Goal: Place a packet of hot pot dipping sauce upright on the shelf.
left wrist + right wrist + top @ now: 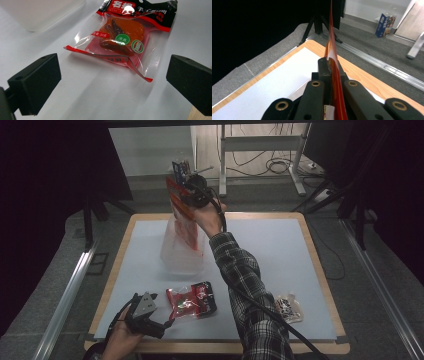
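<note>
**Bag held up, snack pack next in line**

You had the right gripper (187, 195) up at the upper centre of the high view, jaws pressed together on the top edge of the clear bag (182, 245) w/ red print. The bag hung from that pinch, its bottom on or just above the table (280, 250); can't tell which. Your left gripper (147, 312) sat low at the lower left of the frame, jaws spread wide, nothing between them. The red snack pack (191, 301) lay flat just beside it, lower centre, not touching the jaws.

My read: you were at the holding-the-bag stage, w/ the pick of the snack pack not yet made. Next move calls for closing the left jaws on the pack's near sealed edge, then lifting it toward the bag mouth. The film is thin and lies flat, so go in low.

Views differed. Left gripper view gave the snack pack (125, 37) close up, label and green stickers, between the spread jaws. Right gripper view showed the bag's red edge (334, 75) clamped on end. The high view also caught a small black-and-white pouch (289, 309) at the lower right.
</note>
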A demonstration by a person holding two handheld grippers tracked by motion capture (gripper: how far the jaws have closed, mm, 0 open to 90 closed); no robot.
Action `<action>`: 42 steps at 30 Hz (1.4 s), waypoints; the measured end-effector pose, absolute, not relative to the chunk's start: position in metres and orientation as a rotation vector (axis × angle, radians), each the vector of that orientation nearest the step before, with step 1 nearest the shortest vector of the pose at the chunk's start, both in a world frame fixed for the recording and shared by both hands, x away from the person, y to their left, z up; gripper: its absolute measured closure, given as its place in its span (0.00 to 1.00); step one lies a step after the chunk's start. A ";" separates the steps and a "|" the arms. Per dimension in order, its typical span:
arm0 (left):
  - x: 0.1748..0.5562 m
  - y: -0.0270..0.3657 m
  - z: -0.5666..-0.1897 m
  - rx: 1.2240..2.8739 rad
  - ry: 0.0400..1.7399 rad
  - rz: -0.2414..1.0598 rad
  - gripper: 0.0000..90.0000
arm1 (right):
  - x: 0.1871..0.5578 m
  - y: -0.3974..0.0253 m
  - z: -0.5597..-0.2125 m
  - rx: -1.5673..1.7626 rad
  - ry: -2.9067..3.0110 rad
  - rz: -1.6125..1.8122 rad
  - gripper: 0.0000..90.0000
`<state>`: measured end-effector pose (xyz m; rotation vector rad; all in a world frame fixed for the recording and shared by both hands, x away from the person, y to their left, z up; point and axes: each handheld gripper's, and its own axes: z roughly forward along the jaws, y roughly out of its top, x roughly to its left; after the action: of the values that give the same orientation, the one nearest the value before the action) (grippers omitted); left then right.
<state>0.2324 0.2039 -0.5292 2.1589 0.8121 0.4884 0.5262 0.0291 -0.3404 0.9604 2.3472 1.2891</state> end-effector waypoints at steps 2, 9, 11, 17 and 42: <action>0.232 0.204 -0.529 2.160 0.812 0.491 0.00 | 0.526 0.028 -0.340 0.936 2.351 1.267 0.99; 0.232 0.202 -0.530 2.178 0.807 0.493 0.00 | 0.529 0.024 -0.361 0.936 2.383 1.199 0.99; 0.232 0.202 -0.530 2.180 0.807 0.492 0.00 | 0.529 0.022 -0.366 0.948 2.370 1.226 0.99; 0.233 0.201 -0.530 2.190 0.805 0.493 0.00 | 0.532 0.015 -0.371 0.963 2.352 1.183 0.98; 0.233 0.200 -0.532 2.203 0.813 0.493 0.00 | 0.548 -0.016 -0.379 0.902 2.387 1.061 0.12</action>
<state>0.2330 0.2002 -0.5320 2.2035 0.8126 0.4932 0.5485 -0.0163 -0.3794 0.9015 2.3873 1.0614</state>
